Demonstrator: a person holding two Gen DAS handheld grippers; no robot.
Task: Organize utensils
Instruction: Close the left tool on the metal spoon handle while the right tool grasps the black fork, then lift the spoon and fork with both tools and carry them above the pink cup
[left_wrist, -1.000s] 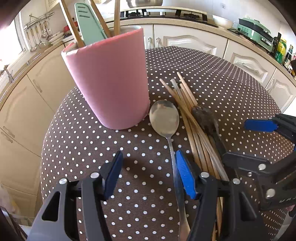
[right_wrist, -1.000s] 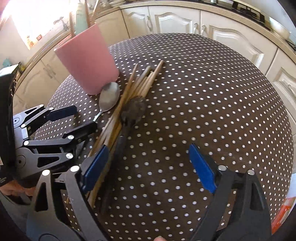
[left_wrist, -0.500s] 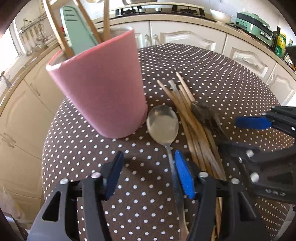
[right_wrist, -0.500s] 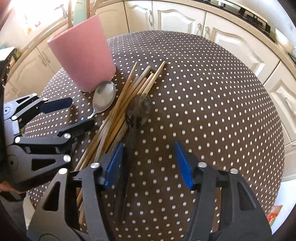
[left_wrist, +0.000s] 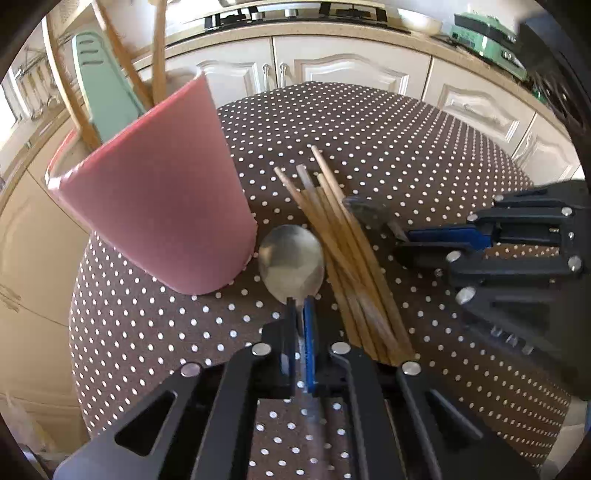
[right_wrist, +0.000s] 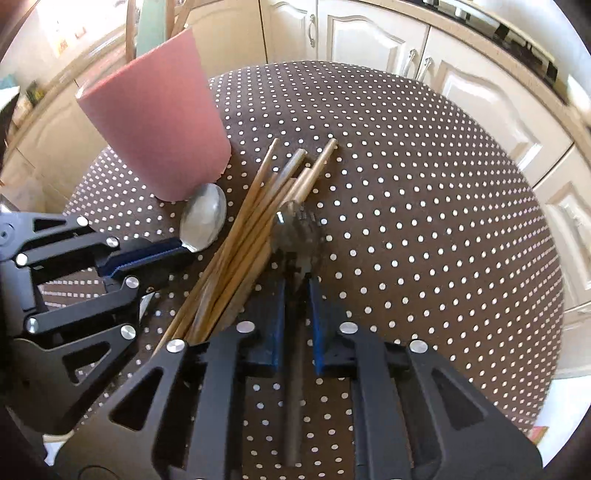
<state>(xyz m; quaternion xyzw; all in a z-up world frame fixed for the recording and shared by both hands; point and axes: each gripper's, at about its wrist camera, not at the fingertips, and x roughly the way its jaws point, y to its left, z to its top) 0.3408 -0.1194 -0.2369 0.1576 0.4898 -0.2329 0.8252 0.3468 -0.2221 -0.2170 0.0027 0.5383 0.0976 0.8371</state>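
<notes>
1. Our left gripper (left_wrist: 300, 314) has its blue pads pinched together on the handle of the one silver spoon (left_wrist: 291, 260); the spoon's bowl lies just ahead of the fingertips on the dotted tablecloth (left_wrist: 406, 147).
2. Our right gripper (right_wrist: 297, 291) has its pads narrowed on the handle of the one dark fork (right_wrist: 295, 229), whose tines sit just beyond the fingertips.
3. Between the two grippers lies one loose bundle of wooden chopsticks (left_wrist: 347, 251); we count about six sticks, though they overlap too much to be sure. The bundle runs under the right gripper's left finger.
4. One pink cup (left_wrist: 159, 206) stands ahead and to the left of the left fingers, close beside the spoon's bowl.
5. Inside the cup we see one mint-green spatula (left_wrist: 105, 92) and about three wooden handles.
</notes>
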